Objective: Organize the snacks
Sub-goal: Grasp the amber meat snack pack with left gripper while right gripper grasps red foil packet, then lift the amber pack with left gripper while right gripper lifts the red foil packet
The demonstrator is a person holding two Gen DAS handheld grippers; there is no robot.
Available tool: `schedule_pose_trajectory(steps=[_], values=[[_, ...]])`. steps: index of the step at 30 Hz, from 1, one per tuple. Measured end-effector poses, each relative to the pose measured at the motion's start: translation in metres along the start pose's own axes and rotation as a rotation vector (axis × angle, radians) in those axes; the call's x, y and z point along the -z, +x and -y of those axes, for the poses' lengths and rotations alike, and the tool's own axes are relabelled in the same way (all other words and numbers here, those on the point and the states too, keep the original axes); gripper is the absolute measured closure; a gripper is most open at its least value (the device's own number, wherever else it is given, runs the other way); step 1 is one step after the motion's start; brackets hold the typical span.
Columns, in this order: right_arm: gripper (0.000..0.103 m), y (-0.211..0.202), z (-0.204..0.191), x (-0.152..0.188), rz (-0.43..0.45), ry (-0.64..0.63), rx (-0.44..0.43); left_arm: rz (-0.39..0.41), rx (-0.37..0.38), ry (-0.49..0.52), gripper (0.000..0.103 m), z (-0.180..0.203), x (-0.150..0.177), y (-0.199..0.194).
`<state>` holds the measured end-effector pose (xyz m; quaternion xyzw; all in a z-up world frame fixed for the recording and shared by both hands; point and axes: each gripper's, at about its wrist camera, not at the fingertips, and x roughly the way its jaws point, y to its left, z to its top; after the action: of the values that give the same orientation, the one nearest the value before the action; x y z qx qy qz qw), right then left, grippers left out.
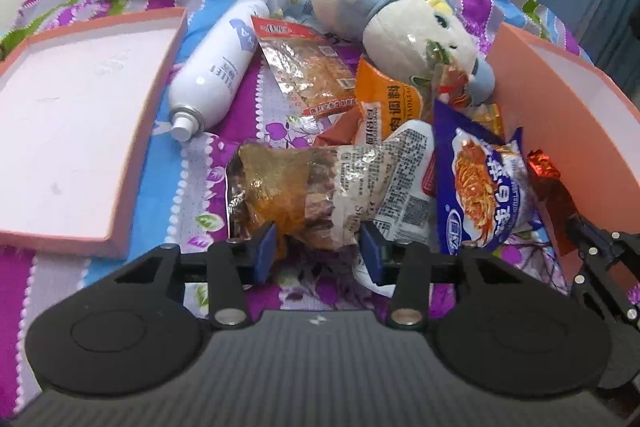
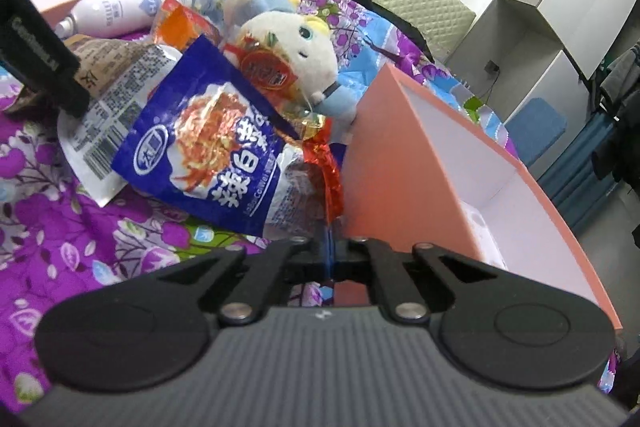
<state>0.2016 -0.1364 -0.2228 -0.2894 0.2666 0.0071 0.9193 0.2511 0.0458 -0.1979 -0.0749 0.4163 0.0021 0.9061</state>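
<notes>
We're right over the snack pile on the flowered bedspread [image 1: 224, 155]. Our left gripper [image 1: 318, 253] has its blue pads spread apart on either side of a crinkled clear packet [image 1: 296, 191] with brownish filling, the packet's near end sitting in the gap; we can't tell whether the pads touch it. Just to its right lies the blue noodle-picture pouch [image 2: 204, 143], propped on a white wrapper with a barcode [image 2: 100, 135]. Our right gripper [image 2: 330, 251] is clenched, fingers pressed together with a red foil wrapper [image 2: 326, 163] rising straight from the pinch, so it looks gripped there. That sits against the outer wall of the salmon-pink box [image 2: 400, 163], open, its white inside showing.

Behind the pouch we have an orange seasoning packet [image 1: 390, 99] and a red-topped clear snack pack [image 1: 308, 67]. Further back a white-and-blue plush toy [image 1: 404, 23] lies on its side, a small clear wrapper resting on its face. To the left a white spray bottle [image 1: 212, 67] lies flat, nozzle toward us, beside the pink box lid [image 1: 80, 115]
</notes>
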Motion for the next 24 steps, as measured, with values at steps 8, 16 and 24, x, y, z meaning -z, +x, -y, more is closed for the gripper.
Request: schedule_pose_trajectory(steps=[8, 16, 24], values=[[0.1, -0.033, 0.002, 0.019, -0.003, -0.003, -0.031, -0.008, -0.02, 0.018, 0.055, 0.007, 0.035, -0.053], [0.1, -0.07, 0.001, 0.043, -0.006, -0.024, -0.045, -0.054, -0.04, 0.006, 0.055, -0.001, 0.084, -0.093], [0.097, -0.104, -0.007, 0.062, -0.012, -0.048, -0.15, -0.111, -0.049, -0.002, 0.052, -0.015, 0.106, -0.105]])
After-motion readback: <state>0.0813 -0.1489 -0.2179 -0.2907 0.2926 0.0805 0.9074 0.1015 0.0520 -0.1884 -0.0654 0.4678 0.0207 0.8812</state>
